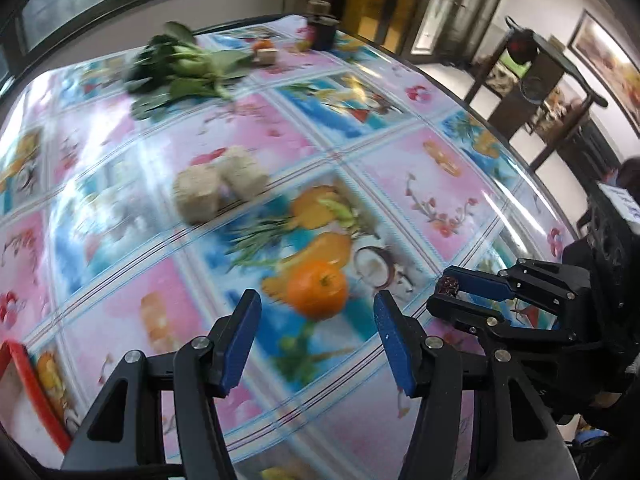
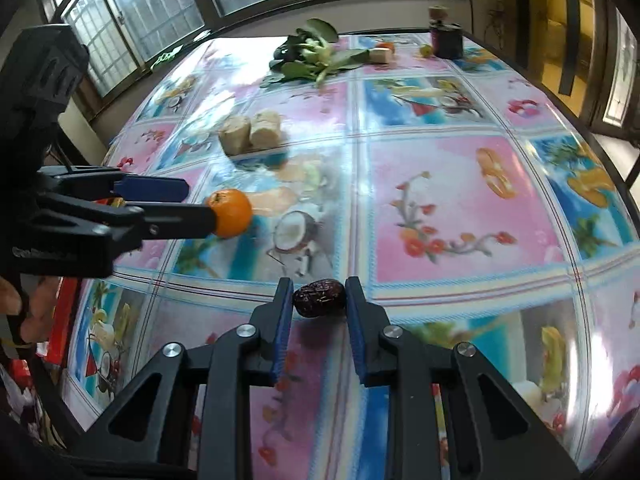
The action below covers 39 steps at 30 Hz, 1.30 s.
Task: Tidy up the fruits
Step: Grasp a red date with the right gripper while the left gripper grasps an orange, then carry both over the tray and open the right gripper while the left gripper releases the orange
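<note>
Near the middle of the counter [image 2: 460, 208], an orange [image 1: 318, 289] sits just ahead of the left gripper [image 1: 318, 334], whose fingers are spread wide. Beside it, the right gripper [image 2: 319, 310] pinches a dark red date [image 2: 319, 297] between its fingers. Leafy greens [image 2: 310, 58] lie toward the far edge.

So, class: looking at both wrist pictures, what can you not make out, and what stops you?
- Red tray, left wrist view: cut off by the picture's edge; contents unseen.
- Dark jar, right wrist view: too small and far to identify.
- Date, left wrist view: mostly hidden by the right gripper's fingers.
- Orange, right wrist view: the left gripper's finger covers its near side; contact unclear.
</note>
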Available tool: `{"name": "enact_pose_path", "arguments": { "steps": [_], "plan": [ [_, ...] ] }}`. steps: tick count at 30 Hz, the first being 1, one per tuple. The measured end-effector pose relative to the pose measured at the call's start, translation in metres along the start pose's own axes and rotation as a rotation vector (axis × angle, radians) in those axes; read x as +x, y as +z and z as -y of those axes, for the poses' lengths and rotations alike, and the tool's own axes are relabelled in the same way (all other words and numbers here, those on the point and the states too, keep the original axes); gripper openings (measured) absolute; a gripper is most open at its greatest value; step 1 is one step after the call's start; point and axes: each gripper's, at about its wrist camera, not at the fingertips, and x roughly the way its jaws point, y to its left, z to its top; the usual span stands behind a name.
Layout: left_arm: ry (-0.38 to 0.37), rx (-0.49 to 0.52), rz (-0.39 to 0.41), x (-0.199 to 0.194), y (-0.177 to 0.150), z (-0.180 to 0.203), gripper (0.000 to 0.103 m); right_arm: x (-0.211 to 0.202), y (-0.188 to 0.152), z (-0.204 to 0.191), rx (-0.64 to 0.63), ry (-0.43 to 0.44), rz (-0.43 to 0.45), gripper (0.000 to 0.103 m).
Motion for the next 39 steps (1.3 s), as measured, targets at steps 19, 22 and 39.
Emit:
{"name": "enact_pose_path", "arguments": {
  "steps": [19,22,39],
  "plan": [
    [0.055,-0.014,0.007,0.02,-0.005,0.006,0.034,-0.004,-0.001,0.009,0.023,-0.003,0.004,0.027],
    [0.05,-0.036,0.02,0.01,-0.013,0.006,0.034,-0.004,0.0,0.007,0.019,0.001,0.005,0.028],
    [0.17,-0.25,0.125,-0.09,-0.083,-0.058,0.034,0.014,0.015,-0.12,-0.182,0.146,0.0,0.028]
  ]
}}
